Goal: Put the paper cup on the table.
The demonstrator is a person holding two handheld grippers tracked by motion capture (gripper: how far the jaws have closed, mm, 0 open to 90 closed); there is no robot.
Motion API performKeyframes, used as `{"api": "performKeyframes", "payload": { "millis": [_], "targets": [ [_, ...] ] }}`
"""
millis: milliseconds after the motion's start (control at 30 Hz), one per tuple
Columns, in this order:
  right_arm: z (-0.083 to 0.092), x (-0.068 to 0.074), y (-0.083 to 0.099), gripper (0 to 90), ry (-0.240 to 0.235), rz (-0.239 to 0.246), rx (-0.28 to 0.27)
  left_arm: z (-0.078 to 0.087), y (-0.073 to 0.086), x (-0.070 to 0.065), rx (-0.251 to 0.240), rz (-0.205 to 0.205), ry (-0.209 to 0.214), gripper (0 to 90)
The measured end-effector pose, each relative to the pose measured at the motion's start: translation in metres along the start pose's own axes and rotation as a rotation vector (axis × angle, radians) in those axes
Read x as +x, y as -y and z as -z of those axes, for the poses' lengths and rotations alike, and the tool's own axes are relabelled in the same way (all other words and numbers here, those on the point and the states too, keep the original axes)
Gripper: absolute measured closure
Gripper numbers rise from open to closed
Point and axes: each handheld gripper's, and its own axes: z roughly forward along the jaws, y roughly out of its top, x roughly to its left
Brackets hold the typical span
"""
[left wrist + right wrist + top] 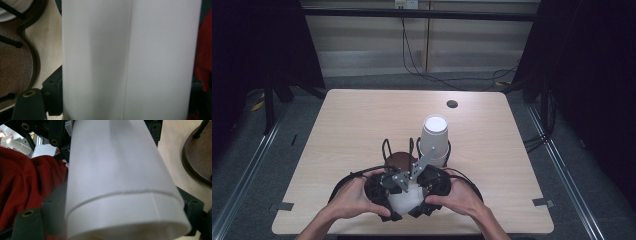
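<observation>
Two hand-held grippers meet over the near edge of a wooden table (352, 120), both applied to a stack of white paper cups (404, 200) held between the person's hands. The left gripper (379, 192) and the right gripper (432, 187) flank the stack from opposite sides; in the left gripper view the cup wall (130, 60) stands across the frame with black jaw parts showing at either edge of it, the jaws set narrow and pressing on it. In the right gripper view the stack (120, 185) lies tilted, and a seam line (120, 193) marks where one cup sits nested inside another; the right jaws bracket the outer cup near its rim and appear to grip it. Just beyond the hands stands a dark wire cup holder (404, 157) on a brown round base, with another inverted white cup (434, 135) seated in its right-hand ring. The work in hand is judged to be separating one cup from the stack. Risks from this position: thin paper walls may buckle or crease if either pair of jaws squeezes harder; nested cups may stick and come away two together; a pull that is not along the stack's axis could make a cup slip from the pads; and the nearby holder could be knocked by either gripper when the cups part suddenly.
</observation>
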Motion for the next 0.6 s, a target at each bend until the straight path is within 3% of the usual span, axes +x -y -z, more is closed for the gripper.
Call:
{"api": "performKeyframes", "payload": {
  "millis": [33,67,100,167,200,267,400,433,500,600],
  "targets": [
    [0.0001,-0.0002,0.0,19.4,0.008,-0.002,-0.003,0.0005,-0.0003,0.0007,0.008,-0.004,-0.008,18.4],
    [0.0001,-0.0007,0.0,21.3,-0.007,0.003,-0.005,-0.001,0.0001,-0.0017,-0.025,0.035,0.001,18.4],
    [-0.0002,-0.0002,-0.0002,21.0,-0.014,0.008,-0.005,-0.0011,0.0003,-0.0016,-0.029,0.035,0.006,18.4],
    [-0.0007,0.0002,-0.0002,21.4,-0.016,0.006,-0.003,-0.0013,0.0007,-0.0015,-0.035,0.027,0.018,18.4],
    [-0.0008,0.0002,-0.0004,21.1,-0.018,0.005,-0.004,-0.0003,0.0003,0.0009,0.002,-0.011,0.004,18.4],
    [-0.0009,0.0001,-0.0006,20.7,-0.02,0.013,-0.007,-0.0026,0.0003,-0.0009,-0.011,0.01,0.01,18.4],
    [-0.0018,0.0007,-0.0005,23.0,-0.022,0.011,0.002,-0.0042,0.0004,-0.0008,-0.013,0.017,0.016,18.3],
    [-0.0022,0.001,-0.0003,23.8,-0.016,0.017,-0.003,-0.0039,0.0005,0.0006,0.001,0.0,0.009,18.3],
    [-0.0029,0.0023,-0.0008,24.5,-0.005,0.014,0.0,-0.005,0.0018,-0.0011,-0.013,0.02,0.021,17.8],
    [-0.0028,0.0018,-0.0004,24.6,-0.009,0.017,0.006,-0.0041,0.0022,0.0014,-0.008,-0.014,0.023,17.0]
  ]
}}
